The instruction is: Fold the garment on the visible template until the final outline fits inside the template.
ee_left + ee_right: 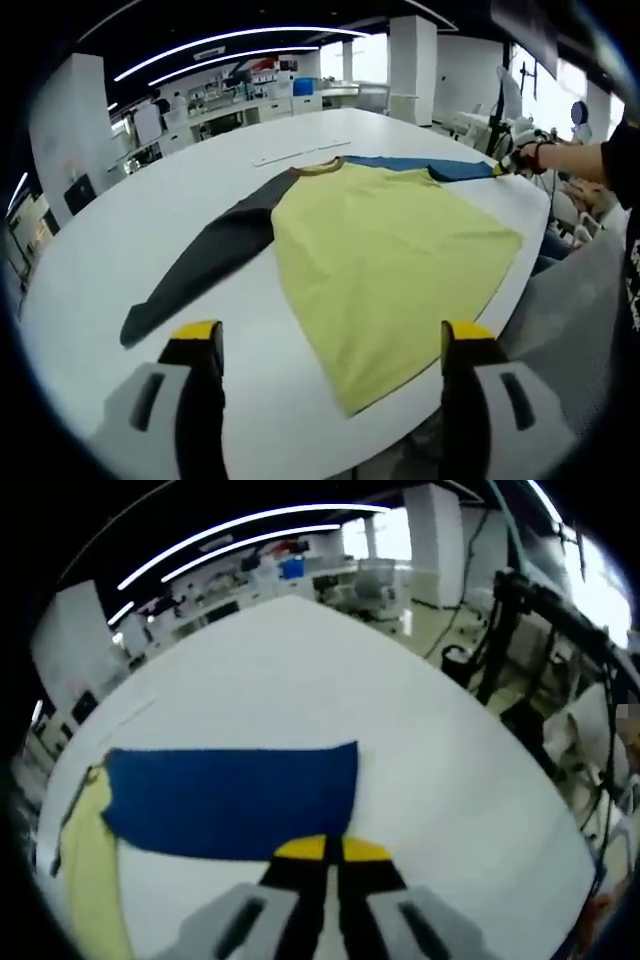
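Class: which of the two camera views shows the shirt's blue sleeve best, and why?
The right gripper view: the blue sleeve lies large and flat, right ahead of the right gripper. The left gripper view shows it as a thin far strip beyond the yellow body.

Left tongs (pixel 332 345) agape; right tongs (pixel 333 849) pressed together.

The left gripper view looks from the near edge of the white bench (pixel 120 230), a bit high up, across the whole shirt (pixel 390 260) toward the far room. The right gripper view sits low and very close to the shirt's blue sleeve (pixel 235 800). Both views share the blue sleeve, some yellow cloth and the bench top.
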Demonstrator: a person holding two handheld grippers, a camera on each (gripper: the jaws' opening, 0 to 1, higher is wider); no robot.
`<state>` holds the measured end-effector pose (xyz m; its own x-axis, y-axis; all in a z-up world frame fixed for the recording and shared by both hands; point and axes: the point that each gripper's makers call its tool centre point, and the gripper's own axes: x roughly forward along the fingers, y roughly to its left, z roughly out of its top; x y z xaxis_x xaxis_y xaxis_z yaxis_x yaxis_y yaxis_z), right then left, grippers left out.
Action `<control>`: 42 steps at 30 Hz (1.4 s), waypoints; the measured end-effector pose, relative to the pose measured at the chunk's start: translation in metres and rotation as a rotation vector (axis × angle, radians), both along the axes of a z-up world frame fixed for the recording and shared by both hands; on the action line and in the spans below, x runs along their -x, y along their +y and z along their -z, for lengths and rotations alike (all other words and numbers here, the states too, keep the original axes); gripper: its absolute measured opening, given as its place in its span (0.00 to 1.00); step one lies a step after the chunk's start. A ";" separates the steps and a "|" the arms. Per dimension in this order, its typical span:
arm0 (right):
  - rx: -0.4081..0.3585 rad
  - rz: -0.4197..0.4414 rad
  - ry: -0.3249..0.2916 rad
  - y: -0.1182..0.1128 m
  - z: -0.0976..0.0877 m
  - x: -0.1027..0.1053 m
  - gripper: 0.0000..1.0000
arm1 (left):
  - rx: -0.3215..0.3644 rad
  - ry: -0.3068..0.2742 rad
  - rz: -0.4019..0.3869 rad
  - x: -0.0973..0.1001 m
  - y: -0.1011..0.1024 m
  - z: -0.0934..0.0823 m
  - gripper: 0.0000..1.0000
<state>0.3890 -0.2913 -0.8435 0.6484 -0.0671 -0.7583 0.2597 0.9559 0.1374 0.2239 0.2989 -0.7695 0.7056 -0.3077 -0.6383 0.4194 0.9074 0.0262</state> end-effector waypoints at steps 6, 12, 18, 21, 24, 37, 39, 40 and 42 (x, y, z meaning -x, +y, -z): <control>0.004 -0.012 -0.004 0.003 -0.007 -0.001 0.00 | 0.007 -0.001 -0.005 0.002 -0.001 -0.003 0.89; 0.013 -0.036 -0.012 0.008 -0.018 -0.001 0.00 | 0.022 -0.018 0.018 0.000 -0.008 -0.006 0.94; 0.019 -0.056 -0.025 0.012 -0.029 -0.008 0.00 | 0.024 -0.027 0.022 -0.001 -0.008 -0.008 0.95; 0.018 -0.072 -0.035 0.018 -0.035 -0.011 0.00 | 0.045 -0.035 0.017 -0.001 -0.008 -0.011 0.95; 0.017 -0.087 -0.047 0.026 -0.042 -0.017 0.00 | 0.046 -0.045 0.015 -0.002 -0.007 -0.014 0.96; 0.014 -0.192 -0.064 0.071 -0.057 -0.039 0.00 | 0.040 -0.059 0.001 0.003 0.009 -0.017 0.97; 0.010 -0.211 -0.067 0.079 -0.060 -0.039 0.00 | 0.049 -0.063 -0.004 0.004 0.010 -0.019 0.97; 0.007 -0.220 -0.070 0.085 -0.062 -0.042 0.00 | 0.053 -0.064 -0.005 0.005 0.010 -0.019 0.97; 0.006 -0.243 -0.071 0.094 -0.064 -0.047 0.00 | 0.055 -0.064 -0.010 0.005 0.011 -0.019 0.97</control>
<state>0.4359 -0.1974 -0.7797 0.6980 0.0928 -0.7101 0.0123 0.9899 0.1415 0.2184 0.3099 -0.7507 0.7479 -0.3338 -0.5738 0.4095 0.9123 0.0030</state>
